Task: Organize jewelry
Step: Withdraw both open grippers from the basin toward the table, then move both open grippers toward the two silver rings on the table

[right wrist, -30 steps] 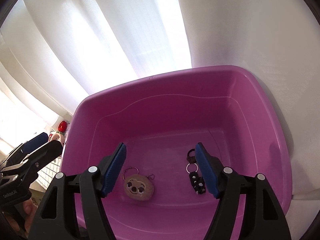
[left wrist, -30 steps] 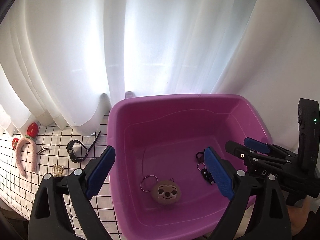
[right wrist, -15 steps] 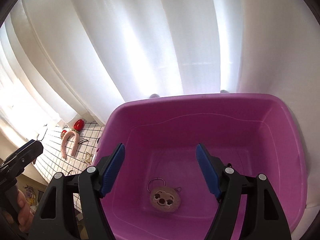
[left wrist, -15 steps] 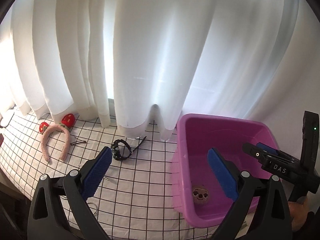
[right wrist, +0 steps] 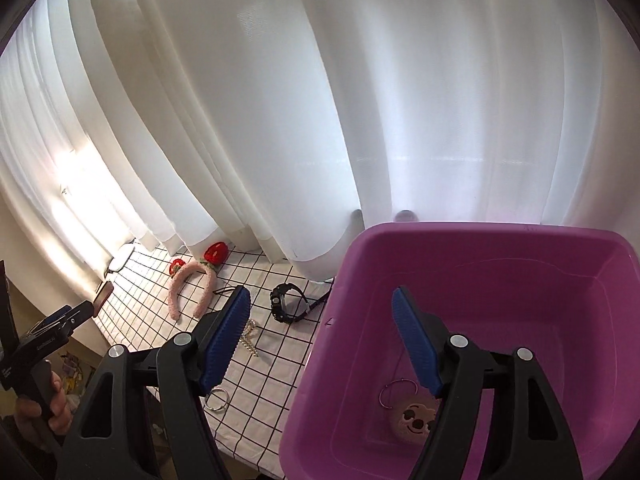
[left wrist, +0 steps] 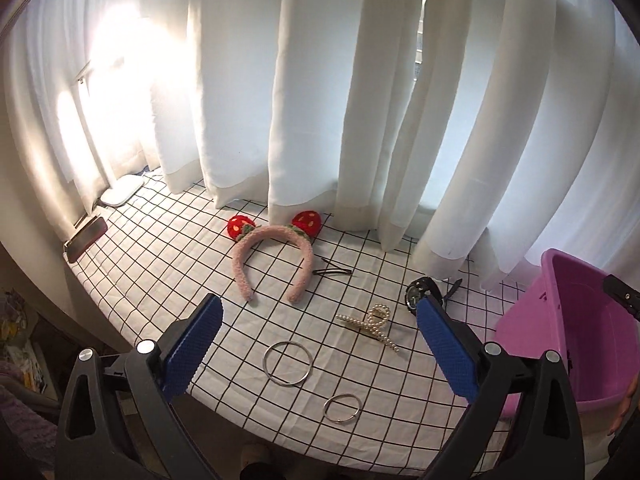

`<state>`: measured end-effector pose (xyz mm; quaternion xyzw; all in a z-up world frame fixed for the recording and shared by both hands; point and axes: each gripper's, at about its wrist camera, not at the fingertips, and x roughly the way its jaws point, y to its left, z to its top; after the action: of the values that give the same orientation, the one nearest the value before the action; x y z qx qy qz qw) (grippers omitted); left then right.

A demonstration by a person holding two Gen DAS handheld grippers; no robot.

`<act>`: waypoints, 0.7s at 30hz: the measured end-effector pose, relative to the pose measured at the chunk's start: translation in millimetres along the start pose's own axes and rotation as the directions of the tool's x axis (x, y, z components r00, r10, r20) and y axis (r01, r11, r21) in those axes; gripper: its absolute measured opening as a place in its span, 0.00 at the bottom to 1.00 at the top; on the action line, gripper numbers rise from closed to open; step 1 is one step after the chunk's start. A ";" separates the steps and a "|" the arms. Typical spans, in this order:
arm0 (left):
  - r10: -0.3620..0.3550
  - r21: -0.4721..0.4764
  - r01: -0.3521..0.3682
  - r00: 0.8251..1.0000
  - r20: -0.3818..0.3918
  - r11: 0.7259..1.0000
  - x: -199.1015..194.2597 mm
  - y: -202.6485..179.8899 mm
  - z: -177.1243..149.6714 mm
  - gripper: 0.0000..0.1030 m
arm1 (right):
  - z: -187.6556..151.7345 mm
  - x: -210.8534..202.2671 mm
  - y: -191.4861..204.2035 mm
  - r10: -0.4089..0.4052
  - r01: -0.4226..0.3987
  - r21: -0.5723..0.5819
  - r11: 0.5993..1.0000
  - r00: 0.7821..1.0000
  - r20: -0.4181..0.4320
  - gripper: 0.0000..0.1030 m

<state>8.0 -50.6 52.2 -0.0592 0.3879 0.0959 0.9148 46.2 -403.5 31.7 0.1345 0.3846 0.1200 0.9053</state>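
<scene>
Step in hand, as I read it: btwn picks. The left hand-held gripper [left wrist: 316,350] hangs over the worktop [left wrist: 168,264] w/ its blue pads wide apart, nothing btwn them but the checked cloth. The right hand-held gripper [right wrist: 322,340] sits over the near-left rim of the purple plastic tub [right wrist: 600,248], pads apart, empty too.

Already in the tub: a beige plush face charm on a metal ring [right wrist: 414,420], low in the right wrist view.

Waiting on the worktop, left wrist view:
- large thin silver bangle [left wrist: 287,363], flat, framed btwn the left pads, approx 6 o'clock of the headband.
- small silver split ring [left wrist: 342,409], flat, at 5 o'clock of the bangle, near the worktop edge.
- pearl claw hair clip [left wrist: 370,325], long axis running 10 to 4 o'clock, loop end up toward 1 o'clock.
- pink fuzzy headband w/ two red strawberries [left wrist: 276,258], arch at 12 o'clock, both legs pointing to 6.
- thin black hair pin [left wrist: 332,272], long axis 9 to 3 o'clock, just beside the headband's right leg.
- black wristwatch [left wrist: 424,292], partly behind the right pad, at 3 o'clock of the pin.

Next move, my guess: the bangle is the closest target. It lies flat and thin, so the pads need to come down steeply, straddle one side of the rim and pinch across the wire, not across the full circle. Risk: it slides on the cloth.
</scene>
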 end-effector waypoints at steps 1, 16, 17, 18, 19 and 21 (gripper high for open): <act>0.012 -0.004 -0.012 1.000 -0.007 1.000 3.0 10.9 -0.7 0.93 | -2.1 -1.3 6.6 -0.002 0.002 -0.007 1.000 1.000 0.003 0.68; -0.089 0.173 0.107 0.990 -0.109 0.979 72.2 89.0 -14.0 0.93 | -54.1 10.9 139.3 -0.089 0.088 0.019 0.996 0.996 0.017 0.72; -0.102 0.188 0.124 0.987 -0.120 0.974 77.4 91.6 -16.3 0.93 | -60.1 16.1 145.9 -0.090 0.090 0.030 0.996 0.996 0.005 0.72; -0.115 0.200 0.140 0.985 -0.130 0.970 82.3 93.5 -18.6 0.93 | -66.1 21.2 152.0 -0.095 0.095 0.042 0.995 0.995 -0.002 0.72; -0.128 0.211 0.156 0.982 -0.141 0.965 87.3 95.6 -20.8 0.93 | -72.5 25.9 157.7 -0.107 0.107 0.053 0.993 0.994 -0.010 0.72; -0.153 0.230 0.188 0.975 -0.163 0.955 97.1 99.1 -25.2 0.93 | -85.3 36.6 167.1 -0.124 0.126 0.078 0.989 0.992 -0.026 0.72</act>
<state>34.5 54.0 -38.5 0.0138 0.4550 -0.0365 0.8896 -10.2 -222.7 6.5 0.1446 0.4061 0.0492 0.9010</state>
